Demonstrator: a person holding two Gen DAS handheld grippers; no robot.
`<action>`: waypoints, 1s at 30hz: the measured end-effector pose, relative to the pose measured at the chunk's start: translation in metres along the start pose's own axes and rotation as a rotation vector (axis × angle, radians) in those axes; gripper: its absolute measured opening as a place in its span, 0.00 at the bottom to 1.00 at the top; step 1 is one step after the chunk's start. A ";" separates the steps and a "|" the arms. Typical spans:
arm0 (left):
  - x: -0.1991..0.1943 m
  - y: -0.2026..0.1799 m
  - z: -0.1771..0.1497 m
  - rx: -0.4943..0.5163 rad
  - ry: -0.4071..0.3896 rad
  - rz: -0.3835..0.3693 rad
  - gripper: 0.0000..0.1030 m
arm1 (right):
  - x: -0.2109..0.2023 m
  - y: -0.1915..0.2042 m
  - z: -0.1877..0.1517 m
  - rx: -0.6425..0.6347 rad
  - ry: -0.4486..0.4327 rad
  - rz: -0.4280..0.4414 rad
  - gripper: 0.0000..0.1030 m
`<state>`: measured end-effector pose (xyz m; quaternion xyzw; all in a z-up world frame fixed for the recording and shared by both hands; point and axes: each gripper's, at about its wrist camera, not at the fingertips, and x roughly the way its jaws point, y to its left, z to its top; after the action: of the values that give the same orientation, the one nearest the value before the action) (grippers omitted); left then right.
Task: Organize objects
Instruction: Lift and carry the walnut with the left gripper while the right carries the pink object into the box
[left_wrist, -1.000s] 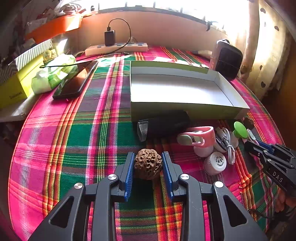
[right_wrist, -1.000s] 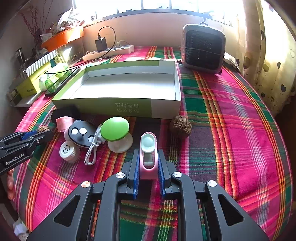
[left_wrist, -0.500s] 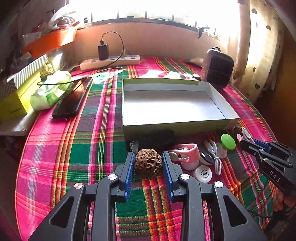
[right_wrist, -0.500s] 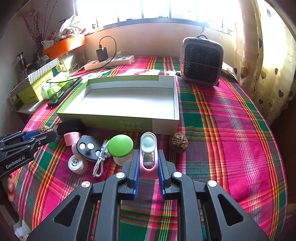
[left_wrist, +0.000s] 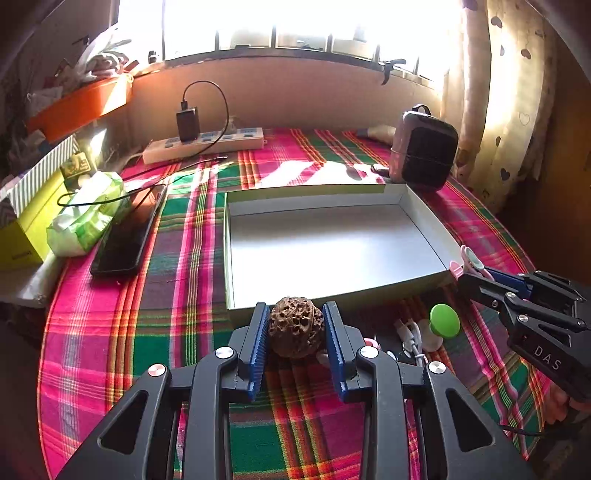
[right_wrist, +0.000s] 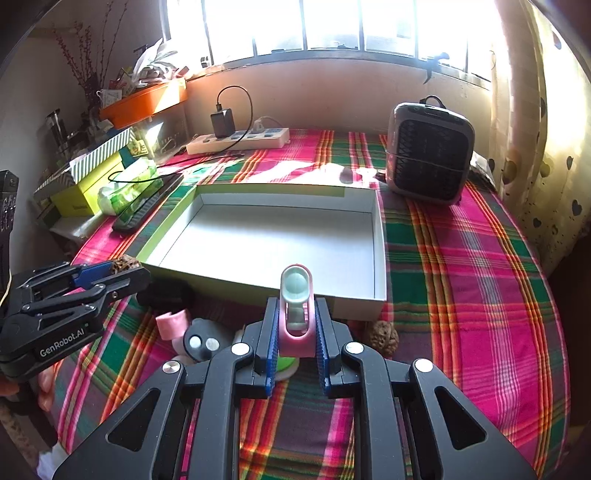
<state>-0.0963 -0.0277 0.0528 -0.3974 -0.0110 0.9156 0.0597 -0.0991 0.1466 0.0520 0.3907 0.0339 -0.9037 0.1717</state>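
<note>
Sunlight from a barred window is falling across a bench (left_wrist: 110, 332) that is being covered by a pink, green and red plaid cloth. Near the middle, an open shallow box (left_wrist: 332, 243) with a white inside and green outer walls is being shown with nothing in it.

At the left gripper (left_wrist: 295, 332), a brown, pitted walnut (left_wrist: 295, 326) is being clamped between the blue-padded jaws and held above the cloth, just in front of the box's near wall. In the right wrist view the same gripper (right_wrist: 122, 271) is being seen at the left edge, with the walnut (right_wrist: 123, 264) at its tip beside the box's (right_wrist: 266, 243) near left corner.

At the right gripper (right_wrist: 295, 332), a small pink clip (right_wrist: 295, 310) with a pale round end is being gripped by jaws closed tightly on it, its tip reaching over the box's near wall. From the left wrist view, that gripper (left_wrist: 476, 275) is being seen at the right, by the box's near right corner.

On the cloth before the box, other small things are lying close together: a green-capped piece (left_wrist: 445, 321), a white cable (left_wrist: 410, 338), a pink ring (right_wrist: 171, 323), a dark disc (right_wrist: 201, 341) with two pale dots, and a second walnut (right_wrist: 384, 334).

Farther back, a small heater (right_wrist: 428, 157), a power strip (right_wrist: 238, 142) with a charger, a phone (left_wrist: 125, 236) and a tissue pack (left_wrist: 86, 214) are being shown.
</note>
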 end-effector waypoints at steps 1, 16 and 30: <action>0.001 0.000 0.002 0.001 -0.002 -0.003 0.27 | 0.002 0.001 0.003 -0.005 -0.001 0.001 0.18; 0.042 0.012 0.049 -0.006 0.024 -0.012 0.27 | 0.051 0.005 0.053 -0.007 0.062 0.044 0.18; 0.087 0.020 0.072 0.003 0.084 0.000 0.27 | 0.103 0.001 0.082 0.018 0.137 0.040 0.18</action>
<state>-0.2092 -0.0352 0.0378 -0.4354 -0.0070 0.8982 0.0606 -0.2214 0.1004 0.0349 0.4538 0.0294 -0.8715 0.1835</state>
